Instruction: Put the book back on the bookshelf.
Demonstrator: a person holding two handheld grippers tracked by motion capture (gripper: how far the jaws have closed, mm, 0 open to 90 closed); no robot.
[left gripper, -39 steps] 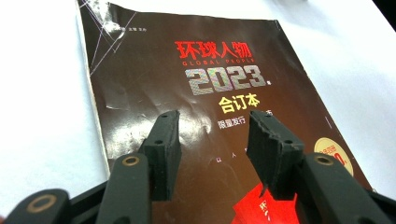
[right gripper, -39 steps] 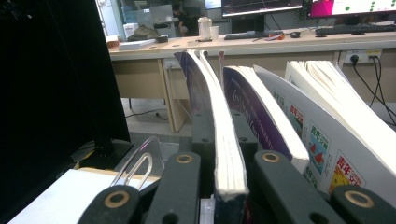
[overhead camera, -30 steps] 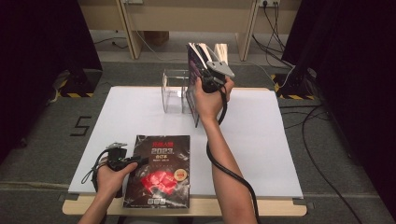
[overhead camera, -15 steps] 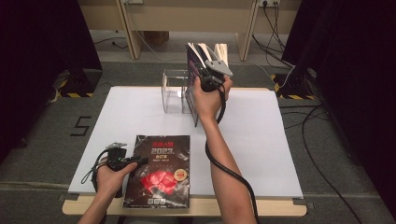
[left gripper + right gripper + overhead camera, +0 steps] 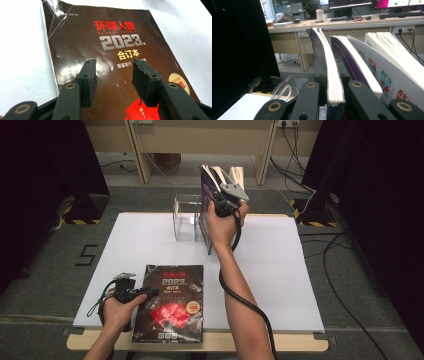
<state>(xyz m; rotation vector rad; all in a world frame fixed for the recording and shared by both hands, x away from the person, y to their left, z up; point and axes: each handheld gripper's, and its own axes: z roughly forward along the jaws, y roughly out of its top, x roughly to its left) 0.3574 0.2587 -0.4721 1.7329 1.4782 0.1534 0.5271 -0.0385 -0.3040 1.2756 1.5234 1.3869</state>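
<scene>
A dark magazine point(image 5: 172, 305) with red and silver lettering lies flat at the front of the white table point(image 5: 295, 270). My left gripper point(image 5: 146, 293) rests at its left edge. In the left gripper view the same magazine point(image 5: 105, 37) lies under my left gripper point(image 5: 113, 72), whose jaws stand open with nothing between them. At the back, my right gripper point(image 5: 216, 196) is shut on an upright dark-covered book point(image 5: 205, 217) beside a clear acrylic stand point(image 5: 184, 217). In the right gripper view my right gripper point(image 5: 331, 75) pinches that book's page edge point(image 5: 333, 82).
More books lean to the right of the held one, a purple-covered one point(image 5: 352, 60) and a white one with green print point(image 5: 387, 67). Desks and cables point(image 5: 300, 150) lie beyond the table's far edge. Dark curtains point(image 5: 45, 180) flank both sides.
</scene>
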